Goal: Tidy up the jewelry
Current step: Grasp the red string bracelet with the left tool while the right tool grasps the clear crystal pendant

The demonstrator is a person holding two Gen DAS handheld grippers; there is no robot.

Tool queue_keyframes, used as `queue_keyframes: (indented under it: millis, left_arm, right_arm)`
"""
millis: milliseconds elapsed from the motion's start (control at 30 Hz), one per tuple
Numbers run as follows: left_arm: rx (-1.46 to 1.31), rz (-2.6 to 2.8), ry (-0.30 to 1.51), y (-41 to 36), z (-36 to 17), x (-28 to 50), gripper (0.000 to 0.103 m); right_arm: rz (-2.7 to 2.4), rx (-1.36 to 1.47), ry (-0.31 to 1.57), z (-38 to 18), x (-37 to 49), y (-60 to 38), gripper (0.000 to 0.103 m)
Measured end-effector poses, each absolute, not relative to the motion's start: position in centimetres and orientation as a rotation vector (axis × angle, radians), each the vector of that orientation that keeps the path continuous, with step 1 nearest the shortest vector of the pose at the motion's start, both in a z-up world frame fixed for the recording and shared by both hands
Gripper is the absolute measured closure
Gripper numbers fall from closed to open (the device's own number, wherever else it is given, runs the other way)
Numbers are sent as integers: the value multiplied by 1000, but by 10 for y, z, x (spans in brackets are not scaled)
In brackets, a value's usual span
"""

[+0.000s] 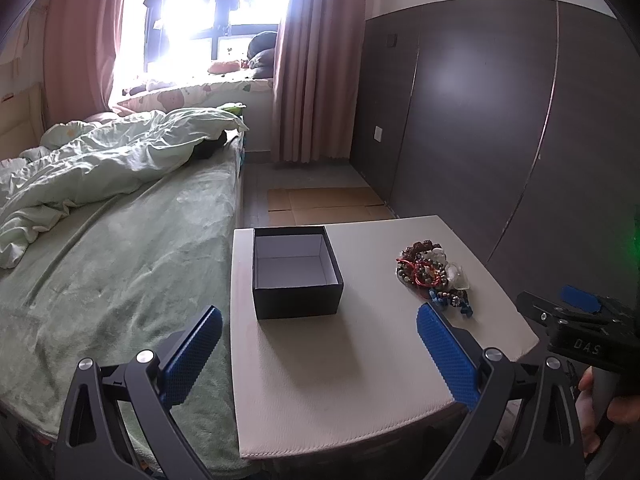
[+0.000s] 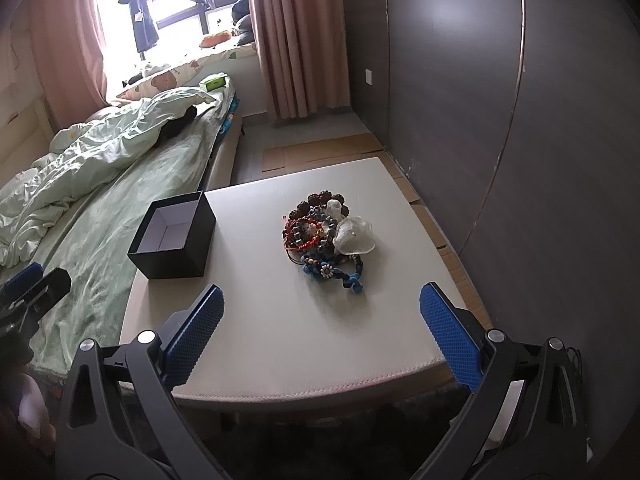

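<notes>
We count one box (image 1: 297,276) and one heap of jewelry (image 2: 326,236) on a single pale table (image 2: 280,328), with two grippers held over its near edge. The box is square, black outside with a plain white lining, open at the top and with nothing in it; it stands at the table's left side, beside the bed (image 1: 120,240). The jewelry lies well apart from it toward the right: dark brown knobbly beads, a red cord bracelet, blue knotted cord with a small flower bead, and a cloudy clear piece, all tangled so that we cannot count the pieces. The table top looks finely textured, with a stitched rim. Our left gripper (image 1: 318,354) hangs above the near edge with its fingers spread wide and nothing between them, the blue pads (image 1: 192,354) dimpled like rubber. Our right gripper (image 2: 320,334) is likewise wide apart and grasps nothing, aimed at the heap. A hand (image 1: 608,400) grips the right tool's handle at the left view's edge.
</notes>
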State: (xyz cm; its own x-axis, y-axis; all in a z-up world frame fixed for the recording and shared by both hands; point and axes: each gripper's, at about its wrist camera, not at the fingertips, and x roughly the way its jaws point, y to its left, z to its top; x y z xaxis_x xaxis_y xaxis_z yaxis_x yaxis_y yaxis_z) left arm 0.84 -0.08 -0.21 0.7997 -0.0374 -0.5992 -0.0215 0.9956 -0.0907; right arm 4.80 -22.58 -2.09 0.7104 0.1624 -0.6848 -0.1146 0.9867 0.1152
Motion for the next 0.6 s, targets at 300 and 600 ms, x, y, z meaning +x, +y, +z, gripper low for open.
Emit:
queue_keyframes:
  millis: [300,600]
  left_arm:
    - [-81,-21,672,-6,-13,38,8]
    - [-82,-86,684,-18,-20,73,15]
  right_arm:
    - [124,119,781,-25,74,-232,5]
    - [109,258,855,-39,113,-253,21]
